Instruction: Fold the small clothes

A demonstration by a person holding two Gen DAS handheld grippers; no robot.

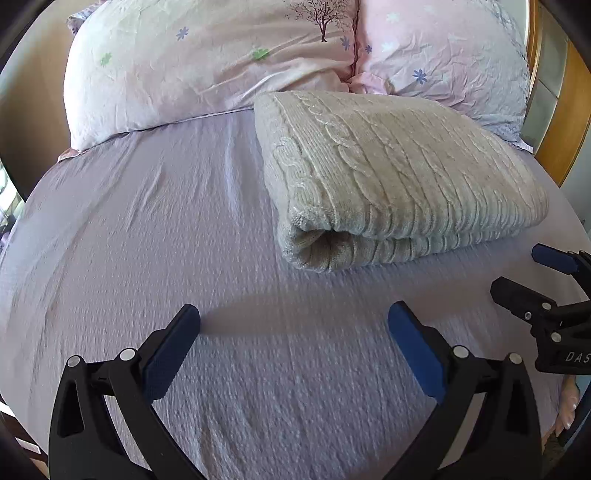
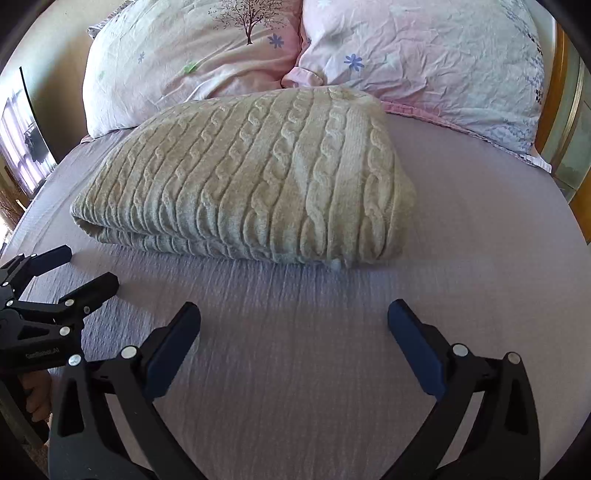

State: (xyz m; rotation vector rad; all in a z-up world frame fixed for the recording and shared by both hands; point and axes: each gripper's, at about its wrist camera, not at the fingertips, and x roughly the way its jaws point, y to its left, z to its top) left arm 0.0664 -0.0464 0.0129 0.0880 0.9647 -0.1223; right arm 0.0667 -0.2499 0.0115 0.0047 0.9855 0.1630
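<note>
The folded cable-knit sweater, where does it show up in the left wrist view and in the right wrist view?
Left wrist view: the folded cable-knit sweater lies right of centre, on the lavender bedsheet, rolled end toward the camera.
Right wrist view: it lies centre-left, long folded edge toward the camera.
Shared landmark: the tree print on the pillow, behind the sweater at the top of both views.

Surface: a bed [image 2: 480,258] under a lavender crinkle-textured sheet [image 1: 147,240], lightly wrinkled.
On it, middle: a cream cable-knit sweater [image 2: 258,177], folded into a thick rectangle, lying flat.
On it, far end: two floral pillows [image 1: 207,66] side by side, touching; the sweater's far edge reaches them.
</note>
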